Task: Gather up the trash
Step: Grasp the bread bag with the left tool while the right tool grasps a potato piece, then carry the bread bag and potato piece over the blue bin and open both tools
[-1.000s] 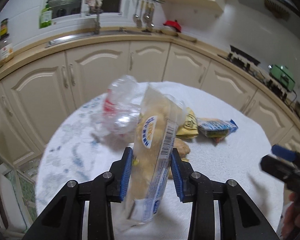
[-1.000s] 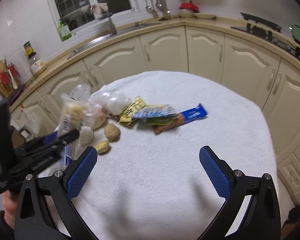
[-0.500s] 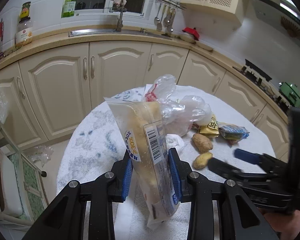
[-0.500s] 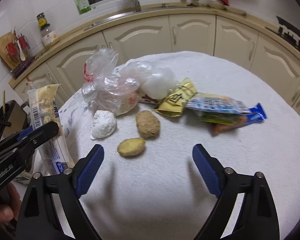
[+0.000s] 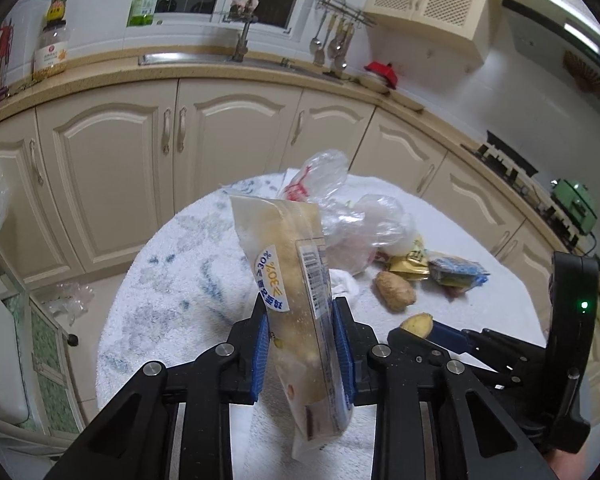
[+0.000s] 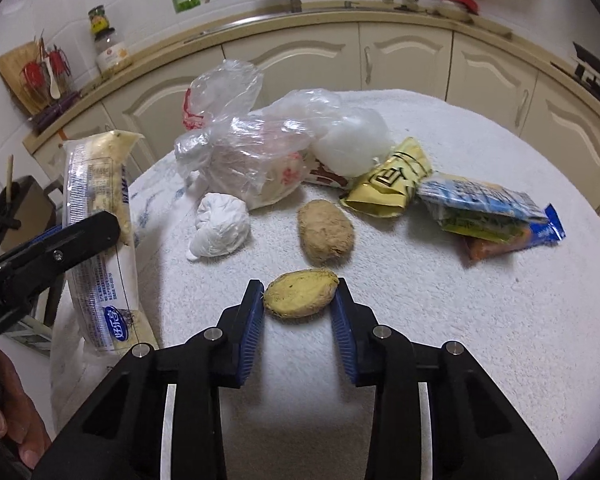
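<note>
White terry cloth covers the round table, cream cabinets curving behind it; left gripper clamped narrow on a long clear bread wrapper, blue pads pressing both flat sides, wrapper upright and lifted off the cloth at the table's near-left edge, blue round sticker and barcode facing the lens; same wrapper seen from the right wrist view standing tilted at far left, black finger across its middle; right gripper lowered to the cloth, its blue pads set close on either side of a cut potato piece, left pad touching the piece's end, right pad touching or just shy of it, cannot tell which, piece resting on the cloth; whole brown potato just beyond it, apart from the pads; knotted white bag left of that potato; crumpled clear plastic bags heaped farther back with red print showing, a white lump at their right side; yellow snack packet right of the heap, then a blue and green wrapper lying over an orange-red one, far right of the group; person's fingers visible at the lower left edge
</note>
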